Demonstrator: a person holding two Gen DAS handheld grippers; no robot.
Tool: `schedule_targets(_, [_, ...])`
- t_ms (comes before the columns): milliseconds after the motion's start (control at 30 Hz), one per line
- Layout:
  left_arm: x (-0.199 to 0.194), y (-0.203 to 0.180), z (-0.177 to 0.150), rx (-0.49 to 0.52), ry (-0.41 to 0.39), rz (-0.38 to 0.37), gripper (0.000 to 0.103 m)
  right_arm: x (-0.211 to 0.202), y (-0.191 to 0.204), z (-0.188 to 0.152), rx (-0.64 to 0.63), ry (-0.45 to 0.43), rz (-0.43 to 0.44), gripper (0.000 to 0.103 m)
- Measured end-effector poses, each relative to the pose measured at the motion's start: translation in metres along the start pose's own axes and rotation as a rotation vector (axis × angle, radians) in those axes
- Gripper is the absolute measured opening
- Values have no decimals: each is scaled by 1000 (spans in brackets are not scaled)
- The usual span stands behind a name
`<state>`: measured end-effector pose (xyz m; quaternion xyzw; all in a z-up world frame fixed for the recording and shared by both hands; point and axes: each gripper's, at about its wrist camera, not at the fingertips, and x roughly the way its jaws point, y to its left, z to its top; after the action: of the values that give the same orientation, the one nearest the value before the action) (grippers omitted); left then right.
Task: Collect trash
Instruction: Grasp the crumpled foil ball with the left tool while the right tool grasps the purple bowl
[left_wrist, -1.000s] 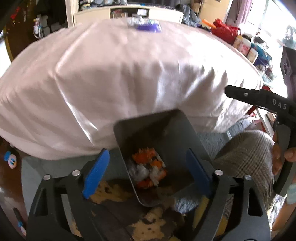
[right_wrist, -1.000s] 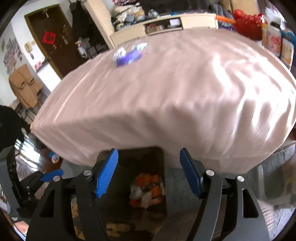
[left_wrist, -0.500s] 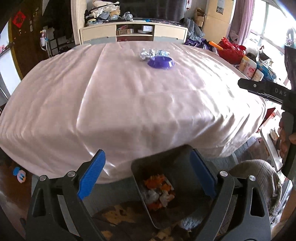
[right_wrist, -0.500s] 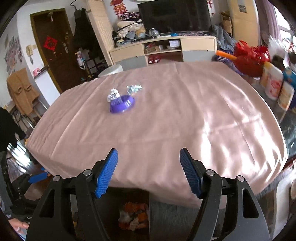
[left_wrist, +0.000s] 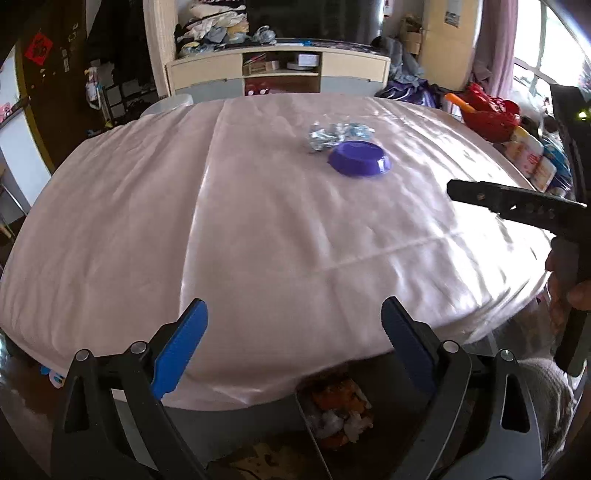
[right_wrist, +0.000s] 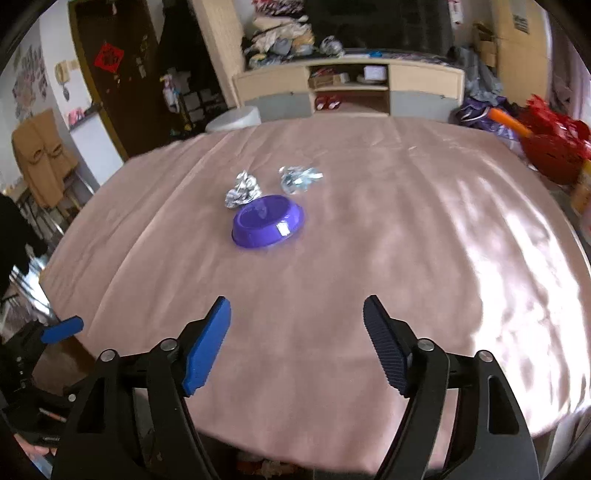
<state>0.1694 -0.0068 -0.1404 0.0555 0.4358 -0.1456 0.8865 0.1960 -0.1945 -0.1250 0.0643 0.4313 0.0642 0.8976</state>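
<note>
Two crumpled foil wads lie on the pink tablecloth (right_wrist: 332, 258) behind a purple bowl (right_wrist: 268, 220): one at the left (right_wrist: 242, 190), one at the right (right_wrist: 300, 178). In the left wrist view the foil (left_wrist: 334, 133) sits just behind the bowl (left_wrist: 360, 158). A dark bin (left_wrist: 399, 417) with orange and white scraps (left_wrist: 340, 410) stands below the table's near edge. My left gripper (left_wrist: 293, 341) is open and empty over the near edge. My right gripper (right_wrist: 297, 339) is open and empty above the near part of the table, well short of the bowl.
The right gripper's body (left_wrist: 517, 203) juts in at the right of the left wrist view. Bottles and red bags (left_wrist: 491, 114) crowd the table's right side. A low cabinet (right_wrist: 347, 88) stands beyond the table. The left gripper's blue finger (right_wrist: 61, 328) shows at the far left.
Both grippers have risen from down by the bin to above the table's near edge. The bowl and foil have come into fuller view. Both stay open.
</note>
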Motion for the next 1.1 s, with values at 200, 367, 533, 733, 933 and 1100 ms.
schedule_targets(200, [21, 7, 12, 4, 23, -13, 90, 54, 16, 25, -39, 63, -11, 75])
schedule_targets(367, [31, 10, 21, -1, 23, -25, 90, 79, 25, 43, -66, 73, -50, 80])
schedule_targets(533, [38, 15, 31, -4, 17, -30, 90, 90, 37, 52, -113, 73, -74, 81])
schedule_targets(733, [44, 20, 42, -4, 16, -31, 90, 99, 45, 60, -139, 58, -83, 81])
schedule_targets(933, [51, 22, 53, -6, 16, -32, 90, 100, 42, 65, -149, 52, -56, 79])
schedule_targets(1100, [58, 16, 68, 22, 13, -35, 90, 77, 29, 71, -115, 10, -10, 79])
